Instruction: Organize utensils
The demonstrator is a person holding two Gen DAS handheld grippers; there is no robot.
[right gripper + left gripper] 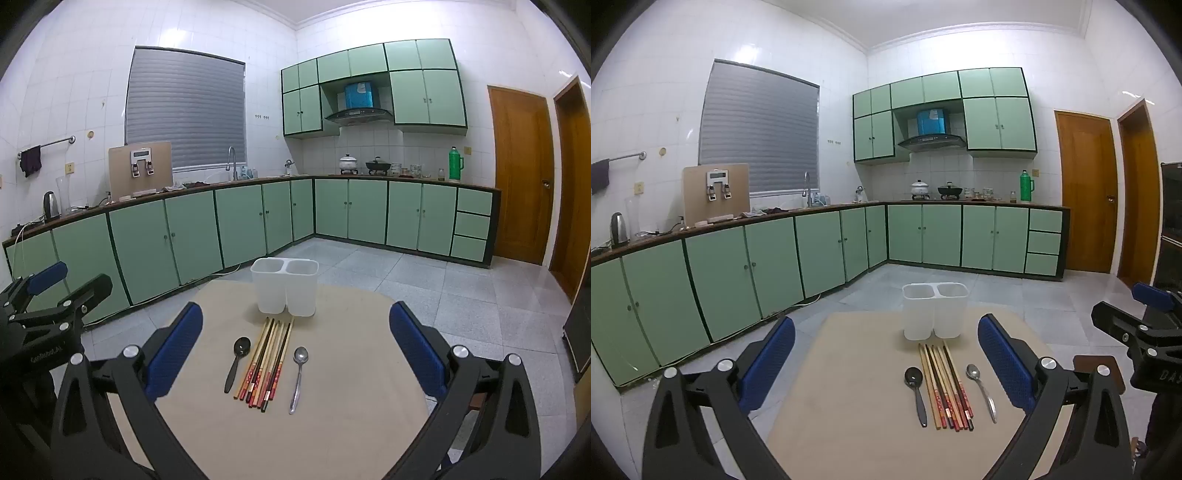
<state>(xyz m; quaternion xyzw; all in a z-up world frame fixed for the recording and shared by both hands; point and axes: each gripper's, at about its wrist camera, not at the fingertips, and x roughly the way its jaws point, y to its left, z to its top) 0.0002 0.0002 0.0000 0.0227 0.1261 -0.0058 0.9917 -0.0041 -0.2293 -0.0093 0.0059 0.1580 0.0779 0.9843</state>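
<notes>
A white two-compartment utensil holder [934, 310] [285, 291] stands empty at the far side of a beige table [849, 387] [332, 424]. In front of it lies a row of several chopsticks [945, 387] [267, 362], with a black spoon [916, 391] [236, 362] on their left and a silver spoon [980, 389] [298, 376] on their right. My left gripper [886, 358] hangs open above the near table, nothing between its blue pads [772, 362]. My right gripper [295, 350] is open too and empty; its side shows at the right edge of the left wrist view.
Green kitchen cabinets [768, 266] run along the left and far walls, with a grey tiled floor [443, 288] between them and the table. Wooden doors [521, 177] stand at the right. A dark stool top [1100, 369] sits beside the table's right edge.
</notes>
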